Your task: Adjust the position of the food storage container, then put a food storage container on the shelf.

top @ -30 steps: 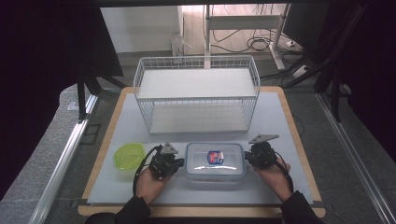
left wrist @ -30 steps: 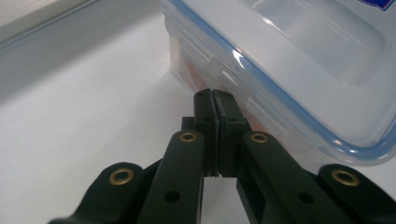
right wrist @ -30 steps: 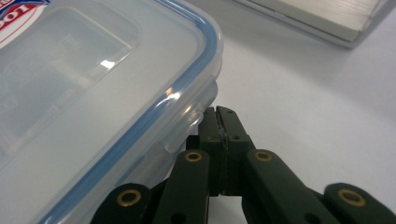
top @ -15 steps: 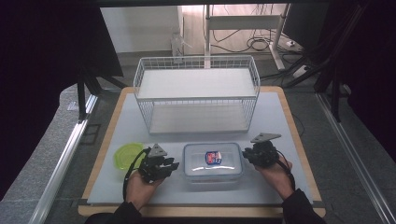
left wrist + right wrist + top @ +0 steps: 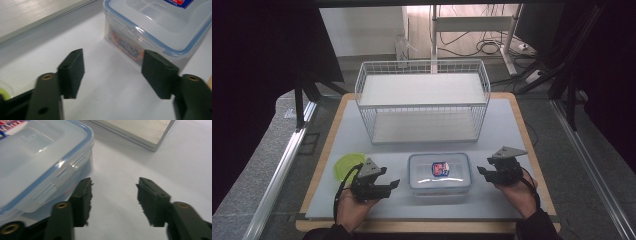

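clip-lid food container (image 5: 440, 172) sits low centre of the frame on the white table (image 5: 512, 130), long axis left-right, between the left gripper (image 5: 393, 184) and nearer right gripper (image 5: 480, 171), both with jaws just opened, holding nothing.

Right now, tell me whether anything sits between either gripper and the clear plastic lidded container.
Nothing visible does. The left gripper and right gripper flank the clear plastic lidded container, jaws open and empty, with bare white tabletop between.
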`<state>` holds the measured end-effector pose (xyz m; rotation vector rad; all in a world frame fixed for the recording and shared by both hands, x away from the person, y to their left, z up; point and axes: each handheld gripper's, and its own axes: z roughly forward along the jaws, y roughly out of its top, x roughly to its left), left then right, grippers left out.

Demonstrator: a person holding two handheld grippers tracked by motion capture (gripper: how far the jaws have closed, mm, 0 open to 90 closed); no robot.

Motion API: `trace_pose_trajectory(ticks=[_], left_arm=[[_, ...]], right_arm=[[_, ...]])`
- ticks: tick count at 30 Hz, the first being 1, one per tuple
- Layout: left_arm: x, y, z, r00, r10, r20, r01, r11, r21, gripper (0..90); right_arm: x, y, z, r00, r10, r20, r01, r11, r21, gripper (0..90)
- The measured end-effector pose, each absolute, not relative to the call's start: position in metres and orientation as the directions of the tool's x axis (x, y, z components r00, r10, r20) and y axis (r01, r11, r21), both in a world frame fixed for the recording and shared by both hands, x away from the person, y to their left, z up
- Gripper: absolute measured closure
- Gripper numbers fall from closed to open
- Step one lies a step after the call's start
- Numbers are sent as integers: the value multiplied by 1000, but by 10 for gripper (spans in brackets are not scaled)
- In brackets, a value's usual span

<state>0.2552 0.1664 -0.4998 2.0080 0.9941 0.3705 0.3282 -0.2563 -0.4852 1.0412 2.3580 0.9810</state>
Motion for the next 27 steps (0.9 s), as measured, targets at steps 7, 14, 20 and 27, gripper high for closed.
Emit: trace_pose_trajectory(ticks=[7, 14, 20, 27], left_arm=[[246, 168, -501, 709, 690, -148, 483, -322, 814, 168], [246, 162, -506, 740, 667, -82, 439, -387, 811, 50], [248, 160, -506, 746, 663, -71, 436, -404, 804, 32], [254, 159, -492, 742, 662, -109, 461, -385, 799, 47]], right_arm=[[316, -255, -483, -667, 741, -74, 457, 486, 745, 260], [309, -262, -483, -651, 757, -47, 459, 443, 770, 167], [310, -261, -483, -646, 762, -47, 463, 440, 769, 113], [309, -260, -477, -649, 755, -91, 436, 467, 769, 89]])
